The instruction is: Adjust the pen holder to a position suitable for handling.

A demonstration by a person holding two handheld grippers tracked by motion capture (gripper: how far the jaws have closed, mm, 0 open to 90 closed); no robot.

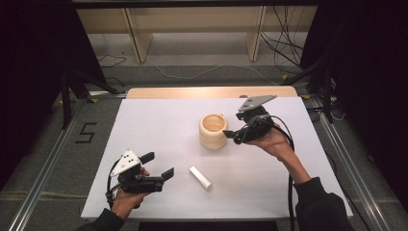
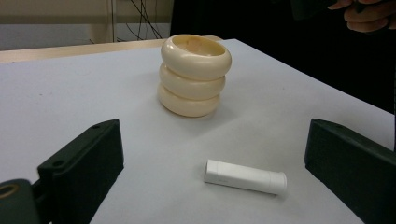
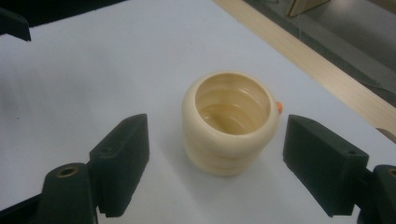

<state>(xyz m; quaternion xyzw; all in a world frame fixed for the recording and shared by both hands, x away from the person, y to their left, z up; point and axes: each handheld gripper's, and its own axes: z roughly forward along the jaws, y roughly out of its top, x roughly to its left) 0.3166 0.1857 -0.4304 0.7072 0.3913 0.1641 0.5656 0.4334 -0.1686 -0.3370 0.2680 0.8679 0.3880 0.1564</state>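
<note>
A cream cup (image 1: 213, 131) shaped like three stacked rings stands upright and empty on the white table top (image 1: 159, 120), right of centre. My right gripper (image 1: 234, 126) hangs just right of it, jaws pointing at it. In the right gripper view the cup (image 3: 229, 122) sits just ahead of the wide-apart jaws of the right gripper (image 3: 217, 130), untouched. A white tube (image 1: 200, 177) lies flat near the front. My left gripper (image 1: 159, 164) hovers open to its left. In the left gripper view the tube (image 2: 245, 176) lies ahead of the left gripper (image 2: 212, 140), and the cup (image 2: 195, 74) is farther off.
A small orange thing (image 3: 279, 107) peeks out from behind the cup. The table's wooden far edge (image 1: 211, 92) borders the white sheet. Metal rails (image 1: 43, 183) run along both sides on the floor, and wooden shelving (image 1: 192, 29) and cables (image 1: 284, 48) lie beyond.
</note>
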